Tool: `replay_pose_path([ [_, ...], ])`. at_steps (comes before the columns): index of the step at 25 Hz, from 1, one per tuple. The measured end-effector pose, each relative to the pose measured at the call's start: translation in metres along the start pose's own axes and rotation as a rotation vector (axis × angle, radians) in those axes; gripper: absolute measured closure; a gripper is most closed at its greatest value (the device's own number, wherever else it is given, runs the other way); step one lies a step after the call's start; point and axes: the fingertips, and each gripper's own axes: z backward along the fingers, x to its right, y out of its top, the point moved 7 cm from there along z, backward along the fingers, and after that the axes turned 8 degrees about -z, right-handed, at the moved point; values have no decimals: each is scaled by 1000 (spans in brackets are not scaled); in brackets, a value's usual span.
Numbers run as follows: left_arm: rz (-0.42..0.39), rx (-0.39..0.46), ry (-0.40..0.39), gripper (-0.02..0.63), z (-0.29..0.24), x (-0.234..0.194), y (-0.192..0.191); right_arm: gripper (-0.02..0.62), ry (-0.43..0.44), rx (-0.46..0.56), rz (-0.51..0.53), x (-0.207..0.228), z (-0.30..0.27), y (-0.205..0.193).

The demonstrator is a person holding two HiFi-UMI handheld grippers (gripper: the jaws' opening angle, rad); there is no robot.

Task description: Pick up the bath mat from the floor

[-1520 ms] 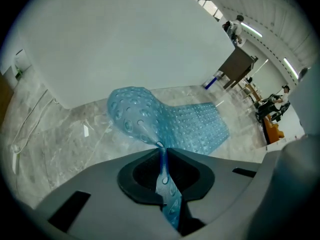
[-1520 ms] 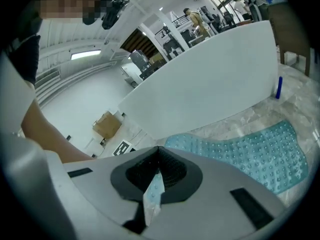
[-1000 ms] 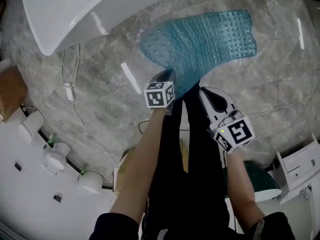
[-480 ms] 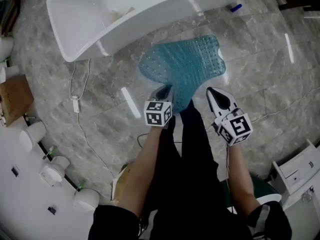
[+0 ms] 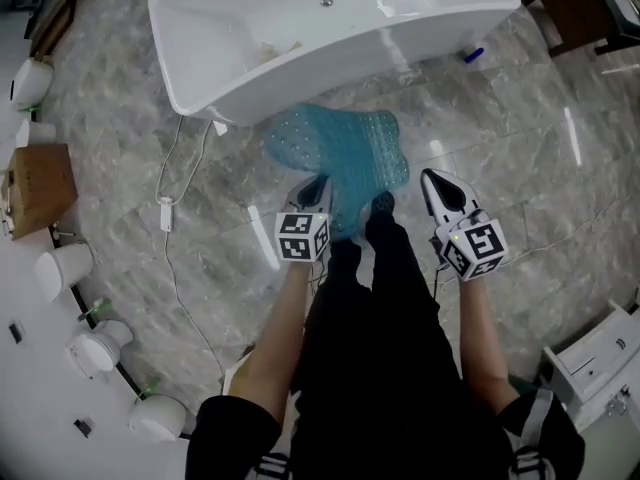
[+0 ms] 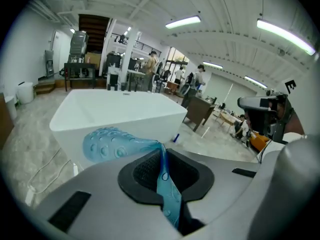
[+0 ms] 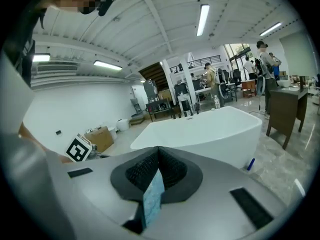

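1. Between the jaws of the left gripper (image 5: 318,190) an edge of the bath mat (image 5: 345,153) is clamped. From that grip the mat's long axis runs forward, away from the person, toward the bathtub (image 5: 400,43).
2. Off to the mat's right the right gripper (image 5: 438,180) is held apart from it, so the left gripper is judged the only one bearing it.
3. The right gripper's jaws are drawn together. A pale blue sliver is seen in their seam, and what it is cannot be told.
4. Whether the mat's far end rests on the floor (image 5: 520,168) or hangs clear cannot be made out. Its near corner is hidden behind the left gripper.
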Motion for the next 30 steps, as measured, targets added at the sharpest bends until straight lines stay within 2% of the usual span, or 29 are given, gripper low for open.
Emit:
replay_pose_path([
  [5, -80, 122, 21, 568, 64, -17, 23, 583, 15, 52, 57, -44, 5, 16],
  [8, -138, 170, 32, 568, 97, -23, 37, 583, 28, 84, 92, -71, 6, 24],
  [14, -194, 258, 40, 568, 149, -21, 57, 583, 73, 164, 161, -118, 12, 52],
  [21, -211, 430, 42, 567, 214, -32, 105, 583, 124, 241, 237, -160, 18, 95],
  [30, -244, 646, 120, 566, 301, -43, 156, 583, 200, 351, 284, -211, 29, 152],
])
